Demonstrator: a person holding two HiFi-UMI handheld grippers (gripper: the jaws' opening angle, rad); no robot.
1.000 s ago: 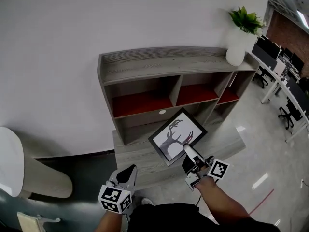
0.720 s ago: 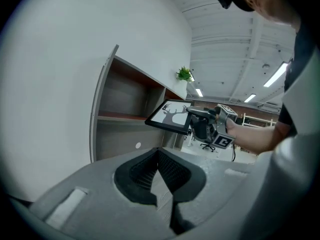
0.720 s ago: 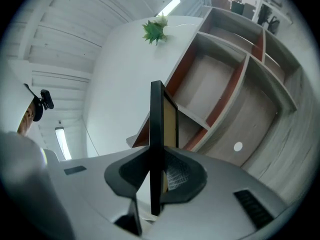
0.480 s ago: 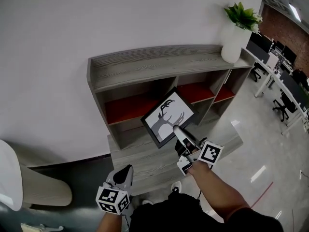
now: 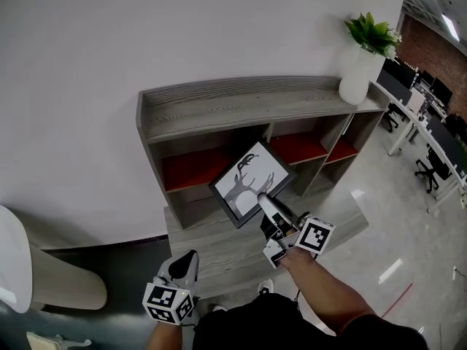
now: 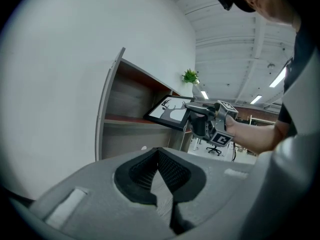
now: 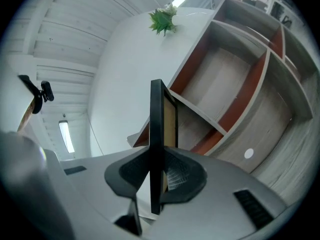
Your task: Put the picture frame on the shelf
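Note:
The black picture frame [image 5: 250,183] with a deer silhouette hangs tilted in the air in front of the grey shelf unit [image 5: 248,102], level with its red-floored compartments. My right gripper [image 5: 264,201] is shut on the frame's lower edge. In the right gripper view the frame [image 7: 156,129] stands edge-on between the pads of the right gripper [image 7: 156,156]. My left gripper [image 5: 186,265] stays low at the front left, shut and holding nothing. From the left gripper [image 6: 158,151] I see the frame [image 6: 169,112] held up beside the shelf.
A white vase with a green plant [image 5: 359,71] stands on the shelf top at its right end. A low grey wooden platform [image 5: 211,243] lies in front of the shelf. A white chair [image 5: 29,268] is at the left, office desks and chairs [image 5: 430,137] at the right.
My right gripper has raised the frame from above the low platform to the height of the shelf compartments and rolled it a little. The left gripper has barely shifted.

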